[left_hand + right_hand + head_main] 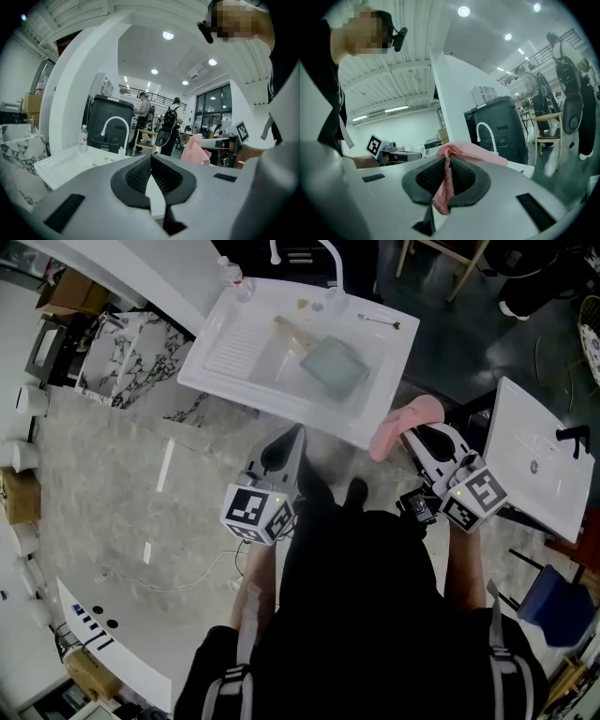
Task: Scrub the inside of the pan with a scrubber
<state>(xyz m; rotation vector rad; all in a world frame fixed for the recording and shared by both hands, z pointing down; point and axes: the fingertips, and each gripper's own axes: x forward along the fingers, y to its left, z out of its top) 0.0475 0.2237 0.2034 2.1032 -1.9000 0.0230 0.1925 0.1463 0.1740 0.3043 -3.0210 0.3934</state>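
Fingers of the right gripper (447,161) clamp the scrubber (442,187) near the rim of the sink (281,401); left gripper (151,161) clenched empty.

Cut off by the right edge in head view: second white sink (539,460). Too small to tell: little items (305,305) on the middle sink's rim (272,401). Hidden inside the right tongs (447,161): middle of the pink scrubber (440,194).

2 grippers (298,431) (422,434), 1 scrubber (398,426), 1 pan (335,368), 2 sinks (223,354) (525,423).
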